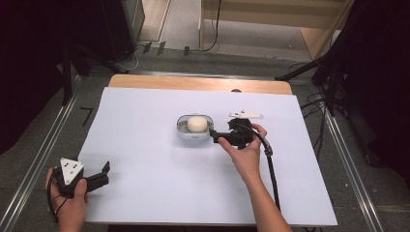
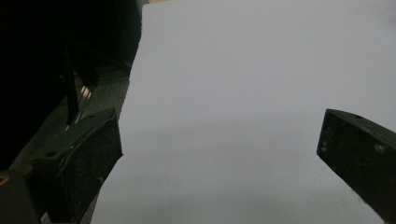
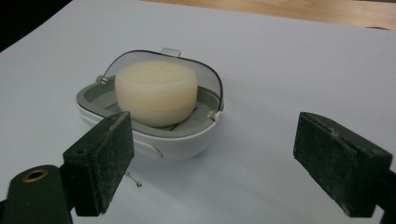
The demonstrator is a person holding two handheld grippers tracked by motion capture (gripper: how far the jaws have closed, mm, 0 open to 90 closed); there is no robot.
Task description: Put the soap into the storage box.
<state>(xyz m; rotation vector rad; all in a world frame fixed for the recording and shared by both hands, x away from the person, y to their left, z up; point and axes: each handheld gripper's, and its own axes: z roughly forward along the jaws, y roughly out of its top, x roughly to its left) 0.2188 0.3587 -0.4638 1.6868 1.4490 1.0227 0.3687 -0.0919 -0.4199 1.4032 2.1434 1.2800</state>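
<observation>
Right gripper (image 3: 212, 161) jaws stand apart, empty, just short of the soap dish (image 3: 154, 140) holding the soap (image 3: 156, 91) mid-table; left gripper (image 2: 219, 158) wide, empty; we judge a nudge could slide the dish

Counter with a white sheet

The counter (image 1: 145, 81), wooden at its far edge, carries a white sheet (image 1: 145, 169); an open soap case (image 1: 194, 134) with a soap bar (image 1: 197, 123) lies just beyond the right tongs (image 1: 213, 135), well apart from the left tongs (image 1: 104, 174).
</observation>
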